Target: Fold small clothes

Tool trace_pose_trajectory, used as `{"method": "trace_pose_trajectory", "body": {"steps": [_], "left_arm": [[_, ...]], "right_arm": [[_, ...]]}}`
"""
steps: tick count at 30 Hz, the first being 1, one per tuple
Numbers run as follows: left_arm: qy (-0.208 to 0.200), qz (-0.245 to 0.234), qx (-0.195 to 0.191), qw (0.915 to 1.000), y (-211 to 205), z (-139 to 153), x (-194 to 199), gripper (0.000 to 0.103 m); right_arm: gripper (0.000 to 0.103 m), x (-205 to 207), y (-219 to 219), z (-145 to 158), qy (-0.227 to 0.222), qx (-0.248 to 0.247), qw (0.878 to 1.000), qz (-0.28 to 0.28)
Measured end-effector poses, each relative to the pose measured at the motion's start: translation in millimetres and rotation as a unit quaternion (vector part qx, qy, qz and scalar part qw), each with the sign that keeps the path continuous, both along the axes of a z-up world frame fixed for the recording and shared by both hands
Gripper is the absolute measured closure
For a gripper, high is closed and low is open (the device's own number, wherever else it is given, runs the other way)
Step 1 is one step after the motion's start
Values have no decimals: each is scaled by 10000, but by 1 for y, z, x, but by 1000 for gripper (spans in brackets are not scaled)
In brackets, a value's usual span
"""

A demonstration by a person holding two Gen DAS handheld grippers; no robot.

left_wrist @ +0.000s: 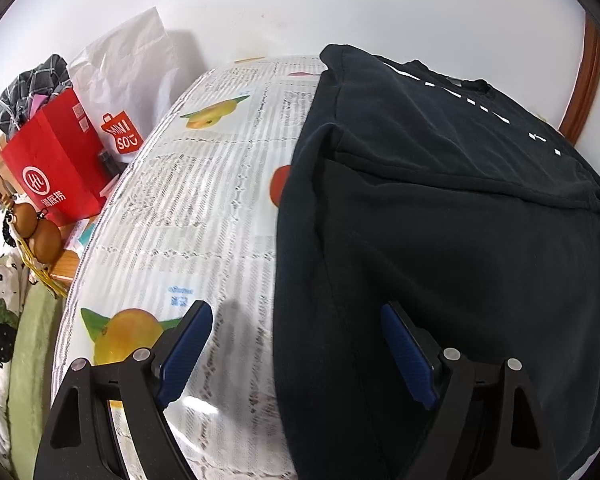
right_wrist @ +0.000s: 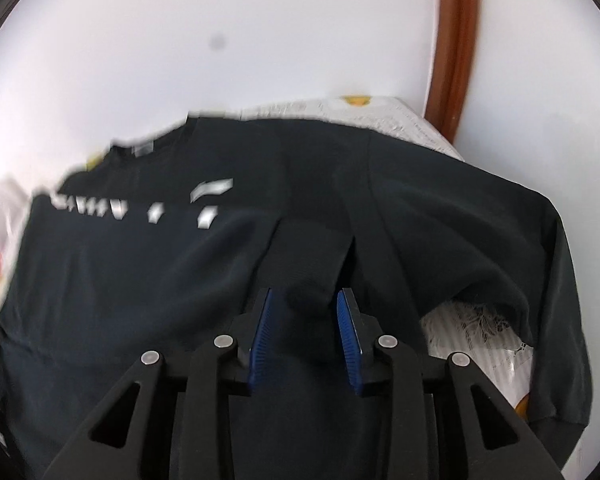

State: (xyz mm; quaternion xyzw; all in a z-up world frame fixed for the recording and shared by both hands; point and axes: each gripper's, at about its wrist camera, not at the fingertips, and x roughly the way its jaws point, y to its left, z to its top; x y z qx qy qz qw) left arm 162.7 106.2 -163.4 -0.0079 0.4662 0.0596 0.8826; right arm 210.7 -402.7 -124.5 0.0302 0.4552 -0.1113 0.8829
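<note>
A black T-shirt [left_wrist: 440, 220] with white lettering lies on a table covered by a newspaper-and-fruit print cloth [left_wrist: 204, 200]; its left sleeve is folded in over the body. My left gripper [left_wrist: 296, 312] is open and empty, hovering over the shirt's left edge, one finger over the cloth and one over the fabric. In the right wrist view the shirt [right_wrist: 140, 280] fills the frame. My right gripper [right_wrist: 306, 300] is partly open, with a raised fold of black fabric [right_wrist: 312, 264] between its blue pads; the pads do not press it.
A red paper bag [left_wrist: 56, 172] and a white Miniso bag [left_wrist: 120, 92] stand left of the table, beside a basket and bedding [left_wrist: 4, 300]. A white wall lies behind, with a brown wooden frame [right_wrist: 456, 40] at the right. Bare cloth [right_wrist: 480, 332] shows under the right sleeve.
</note>
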Motion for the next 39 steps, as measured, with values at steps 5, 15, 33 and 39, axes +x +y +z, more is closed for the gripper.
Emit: {"method": "trace_pose_trajectory", "body": {"steps": [5, 15, 33, 39], "left_arm": [[-38, -112, 150, 9998, -9, 3, -8, 18], [-228, -91, 318, 9992, -18, 4, -8, 18], [-133, 124, -99, 9998, -7, 0, -8, 13], [-147, 10, -94, 9998, -5, 6, -11, 14]], "right_arm": [[70, -24, -9, -5, 44, 124, 9996, -231], [29, -135, -79, 41, -889, -381, 9908, -951], [61, -165, -107, -24, -249, -717, 9850, -1549], [93, -157, -115, -6, -97, -749, 9816, -1755]]}}
